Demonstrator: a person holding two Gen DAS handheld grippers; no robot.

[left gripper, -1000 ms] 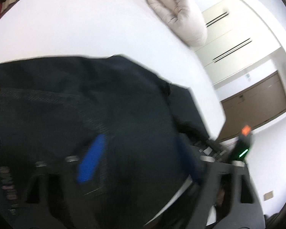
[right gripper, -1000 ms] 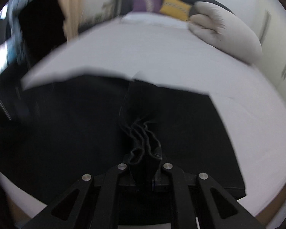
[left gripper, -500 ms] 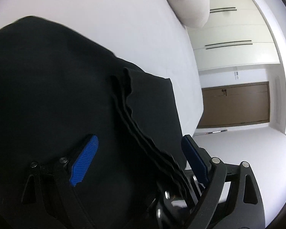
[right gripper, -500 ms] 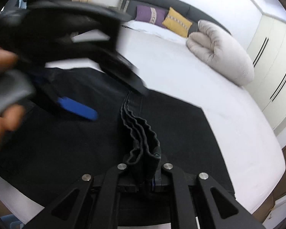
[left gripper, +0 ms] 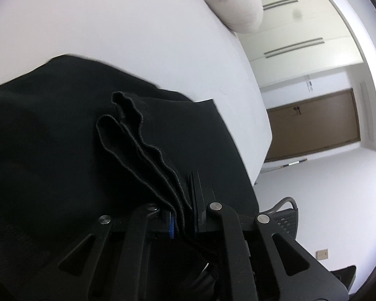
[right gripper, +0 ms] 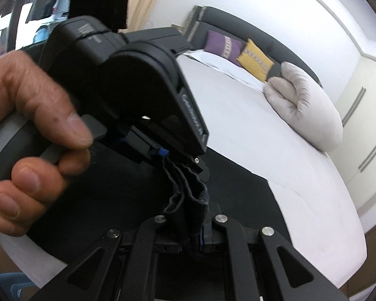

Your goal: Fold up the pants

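Black pants (left gripper: 62,150) lie spread on a white bed (left gripper: 137,37). My left gripper (left gripper: 181,215) is shut on a bunch of stacked hem edges (left gripper: 137,135) of the pants. My right gripper (right gripper: 188,228) is shut on the same bunched edge (right gripper: 185,195), a short way from the left gripper (right gripper: 178,158), which shows held in a hand (right gripper: 37,125) right in front of the right wrist camera. The rest of the pants (right gripper: 238,213) lies flat on the bed (right gripper: 238,125) beneath.
A grey-white pillow (right gripper: 308,110) lies at the bed's far right, with a yellow cushion (right gripper: 254,59) and a purple cushion (right gripper: 220,46) against the dark headboard. White wardrobe doors (left gripper: 300,32) and a brown door (left gripper: 313,123) stand beyond the bed's edge. A chair (left gripper: 288,215) stands beside it.
My left gripper was open over the pants and has shut on the bunched hem beside the right gripper. The right gripper kept its hold.
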